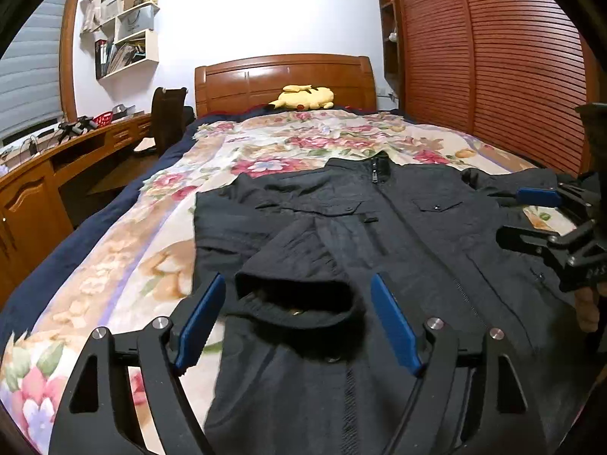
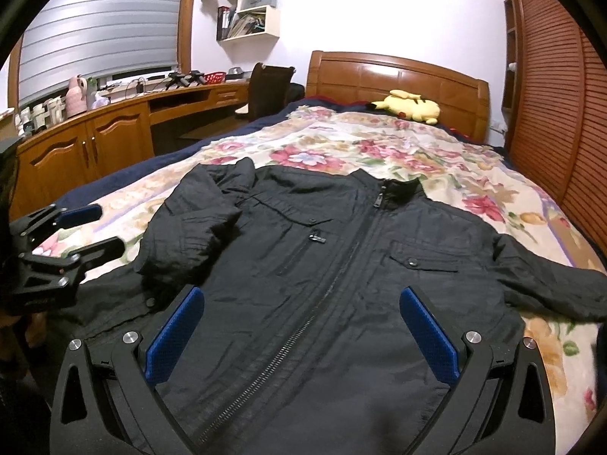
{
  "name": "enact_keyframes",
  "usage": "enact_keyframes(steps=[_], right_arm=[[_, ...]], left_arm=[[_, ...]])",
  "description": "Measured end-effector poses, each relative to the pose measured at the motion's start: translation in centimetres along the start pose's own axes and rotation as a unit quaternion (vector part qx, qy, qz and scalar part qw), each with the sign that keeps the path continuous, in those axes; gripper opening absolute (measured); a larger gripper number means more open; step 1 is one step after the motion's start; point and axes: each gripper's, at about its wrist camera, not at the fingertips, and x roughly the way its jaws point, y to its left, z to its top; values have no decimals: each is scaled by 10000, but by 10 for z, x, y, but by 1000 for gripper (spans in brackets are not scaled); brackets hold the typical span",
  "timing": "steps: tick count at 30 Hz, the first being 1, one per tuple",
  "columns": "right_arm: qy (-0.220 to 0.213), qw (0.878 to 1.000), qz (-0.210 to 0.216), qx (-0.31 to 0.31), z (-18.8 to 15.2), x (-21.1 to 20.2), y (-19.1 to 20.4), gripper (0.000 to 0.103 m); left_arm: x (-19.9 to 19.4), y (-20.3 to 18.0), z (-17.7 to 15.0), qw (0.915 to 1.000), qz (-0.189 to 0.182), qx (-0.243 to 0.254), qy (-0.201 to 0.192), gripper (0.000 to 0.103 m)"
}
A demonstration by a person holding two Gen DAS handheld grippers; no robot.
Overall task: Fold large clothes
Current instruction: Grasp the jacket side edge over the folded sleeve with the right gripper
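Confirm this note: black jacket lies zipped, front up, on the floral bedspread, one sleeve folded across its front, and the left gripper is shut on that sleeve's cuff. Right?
Not quite. The left gripper is open: in the left wrist view its pads stand clear on either side of the cuff. The rest holds.

Both your grippers are the same build. Left gripper (image 1: 297, 292): matte black frame, two curved black arms with triangular cut-outs, round silver screw heads at the pivots, flat blue textured pads (image 1: 394, 326) on the inner finger faces. Right gripper (image 2: 301, 305): same black frame, same silver screws, blue pads (image 2: 176, 337) with a fine dotted grain. Seen side-on from the left wrist view, your right gripper's black body carries faint embossed lettering, too blurred to read. A bit of your hand (image 1: 586, 309) shows below it.
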Motion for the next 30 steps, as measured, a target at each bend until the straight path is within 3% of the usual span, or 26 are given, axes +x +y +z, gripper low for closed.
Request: enact_keyframes(steps=[8,13,20,26,30], right_arm=[[132,9988,437,-158,7,21,17,90],[197,9964,768,-289,12,33,35,83],[468,9875,1412,-525,16,58,58,73],[843,9816,1474,-876,14,95,72,69],[835,9827,1306,-1013,17,107,73,60]], left_arm=[[-5,46,-11,9986,336,-389,-101,80],[-6,59,-19,9982,495,-342,-44,80],[-9,79,-28,9974,381,-616,-12,80],[-8,81,-30,9976,352,-600,14,80],[-6,81,-32,9977,381,-555,62,80]])
